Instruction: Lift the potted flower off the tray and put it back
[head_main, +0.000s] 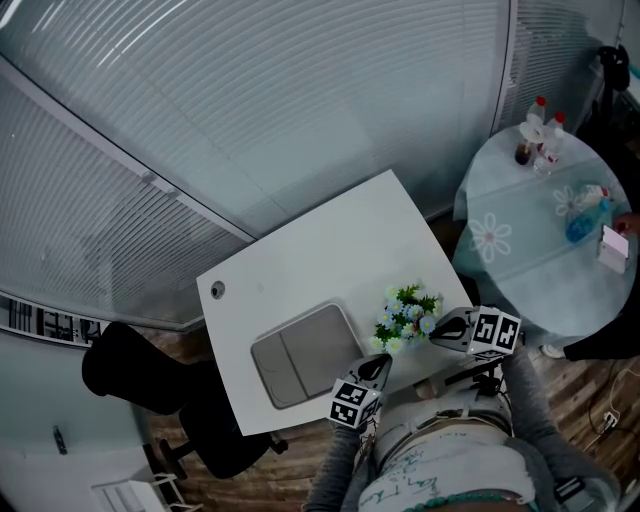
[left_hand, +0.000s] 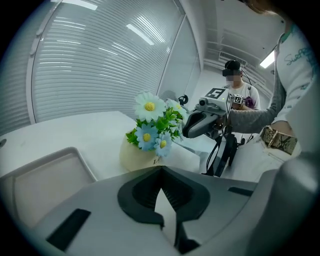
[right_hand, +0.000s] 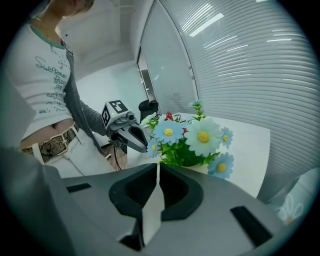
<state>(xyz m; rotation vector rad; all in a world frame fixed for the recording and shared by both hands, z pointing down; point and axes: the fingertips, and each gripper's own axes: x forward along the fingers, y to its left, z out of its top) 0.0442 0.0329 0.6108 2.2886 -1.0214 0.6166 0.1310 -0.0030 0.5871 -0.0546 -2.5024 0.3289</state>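
The potted flower, blue and white daisies in a cream pot, stands on the white table just right of the grey tray, not on it. My left gripper sits near the pot's front left, jaws shut with nothing between them. At the pot's right is my right gripper, also shut and empty, short of the blooms. Each gripper shows in the other's view: the right gripper and the left gripper flank the flowers.
A round table with a flower-print cloth stands at the right, carrying bottles and a blue spray bottle. A black chair stands left of the white table. Blinds cover the glass wall behind. Another person stands in the background.
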